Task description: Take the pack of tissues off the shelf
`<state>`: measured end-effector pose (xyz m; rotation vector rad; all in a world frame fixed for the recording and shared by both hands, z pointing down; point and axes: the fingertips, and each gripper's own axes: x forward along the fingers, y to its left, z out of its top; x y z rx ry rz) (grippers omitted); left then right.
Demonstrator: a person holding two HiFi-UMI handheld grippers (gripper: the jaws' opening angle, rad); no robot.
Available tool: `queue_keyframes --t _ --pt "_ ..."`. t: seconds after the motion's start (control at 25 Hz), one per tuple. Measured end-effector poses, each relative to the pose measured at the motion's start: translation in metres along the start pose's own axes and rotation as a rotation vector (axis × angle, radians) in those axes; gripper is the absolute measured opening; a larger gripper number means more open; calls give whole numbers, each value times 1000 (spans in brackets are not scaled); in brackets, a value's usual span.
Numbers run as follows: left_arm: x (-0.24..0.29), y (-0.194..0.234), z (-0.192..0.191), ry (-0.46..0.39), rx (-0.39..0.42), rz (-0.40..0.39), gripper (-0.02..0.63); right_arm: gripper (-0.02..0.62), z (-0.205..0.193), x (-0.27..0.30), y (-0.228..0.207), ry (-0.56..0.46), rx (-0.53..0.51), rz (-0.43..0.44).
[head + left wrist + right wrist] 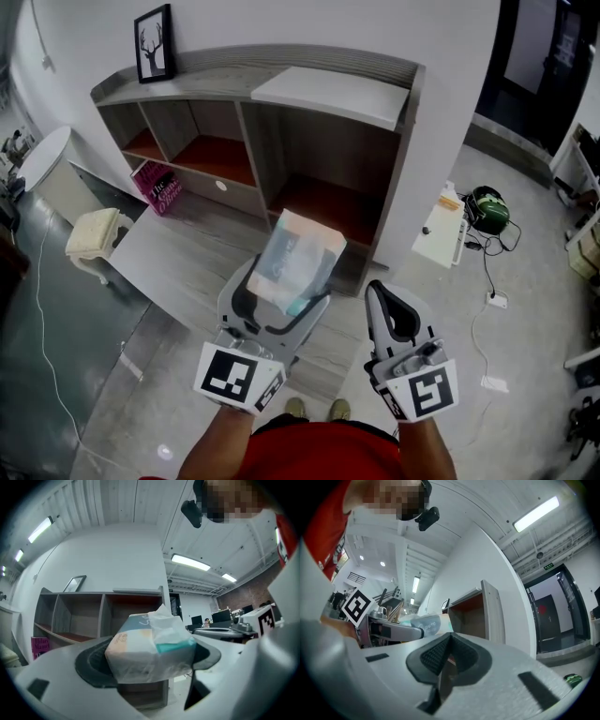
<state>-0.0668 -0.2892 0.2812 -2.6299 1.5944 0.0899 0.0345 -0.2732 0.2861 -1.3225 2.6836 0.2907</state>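
Left gripper is clamped on the pack of tissues, mid-frame and clear of the shelf, long axis pointing up-frame at it, tuft on top, so I'd squeeze lightly and draw straight back; right gripper is pinched closed, empty.

Pack of tissues: white, teal band, pale orange patch, clear wrap. Shelf: grey woodgrain, red-brown compartment floors. Book: magenta. Picture frame: black, stag silhouette.
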Motion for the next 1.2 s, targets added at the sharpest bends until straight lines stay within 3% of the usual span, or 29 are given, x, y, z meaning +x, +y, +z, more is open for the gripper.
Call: queue_keyframes --t 1.2 --pt "6 -4 0 3 5 -9 446 5 -2 -4 -1 23 -27 7"
